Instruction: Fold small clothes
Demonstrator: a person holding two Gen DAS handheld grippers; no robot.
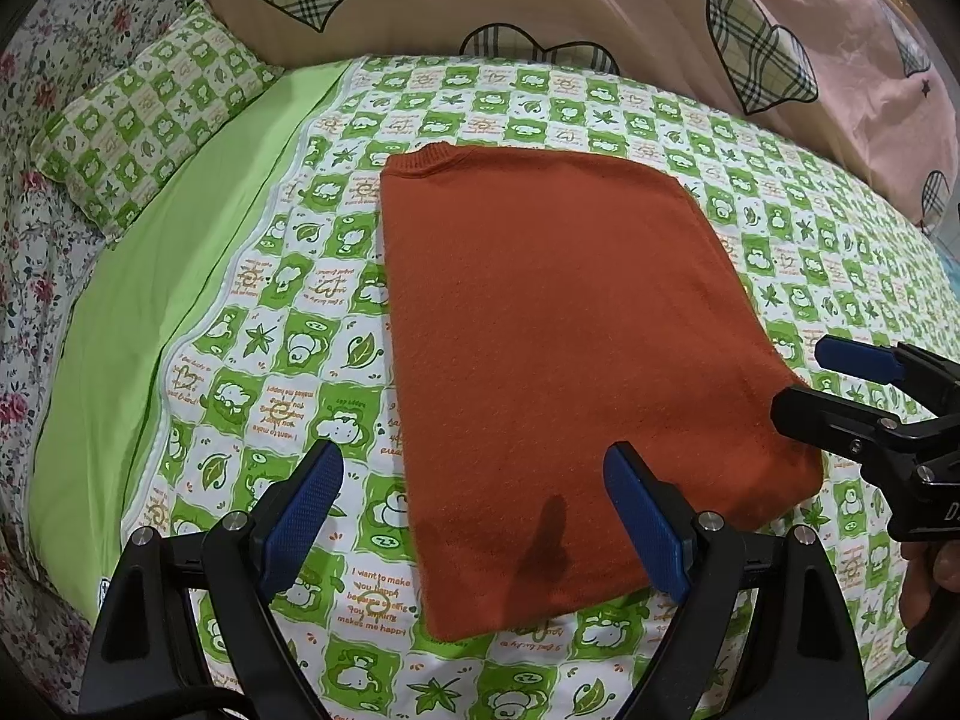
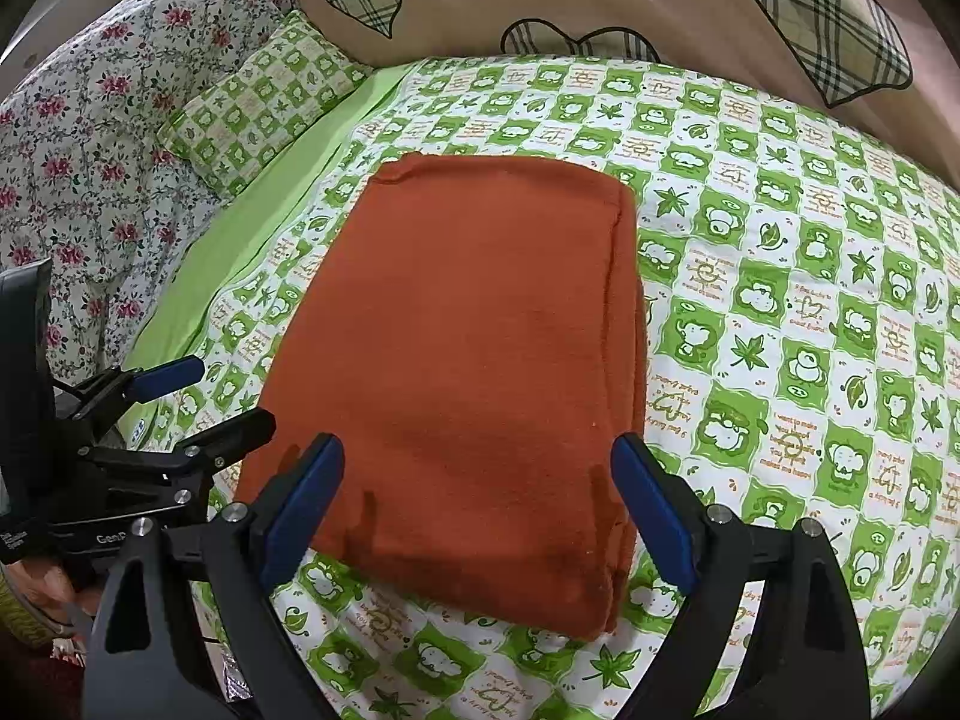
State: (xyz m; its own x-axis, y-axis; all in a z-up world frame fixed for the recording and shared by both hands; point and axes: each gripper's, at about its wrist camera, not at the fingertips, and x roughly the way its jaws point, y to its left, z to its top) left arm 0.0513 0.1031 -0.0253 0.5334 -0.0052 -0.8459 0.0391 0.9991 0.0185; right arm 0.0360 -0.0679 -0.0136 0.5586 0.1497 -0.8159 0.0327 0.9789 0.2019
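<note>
An orange knit sweater (image 1: pixel 564 360) lies folded into a long rectangle on the bed, on a green-and-white checked sheet (image 1: pixel 288 324) printed with leaves and cartoon animals. Its long axis runs away from both cameras, with the ribbed neckline at the far end, toward a pink quilt (image 1: pixel 600 6) with plaid hearts, and the plain folded end nearest the jaws.

The left wrist view shows the sweater's left edge straight and flat, and the collar ribbing at the far left corner. It also shows the right gripper (image 1: pixel 804 384) at the frame's right side, over the sweater's near right corner; its jaws stand apart, with nothing between them. The right wrist view shows what the other does not: the stacked layers along the sweater's (image 2: pixel 474 372) right edge, with a seam line running down it. There the left gripper (image 2: pixel 198 399) sits at the left, beside the sweater's near left edge, its jaws spread and empty.

In each camera's own view the blue-padded fingers (image 1: pixel 306 504) stand wide apart above the near end of the sweater, not touching it. A matching checked pillow (image 1: pixel 150 114) and a floral blanket (image 2: pixel 102 138) lie to the far left.
</note>
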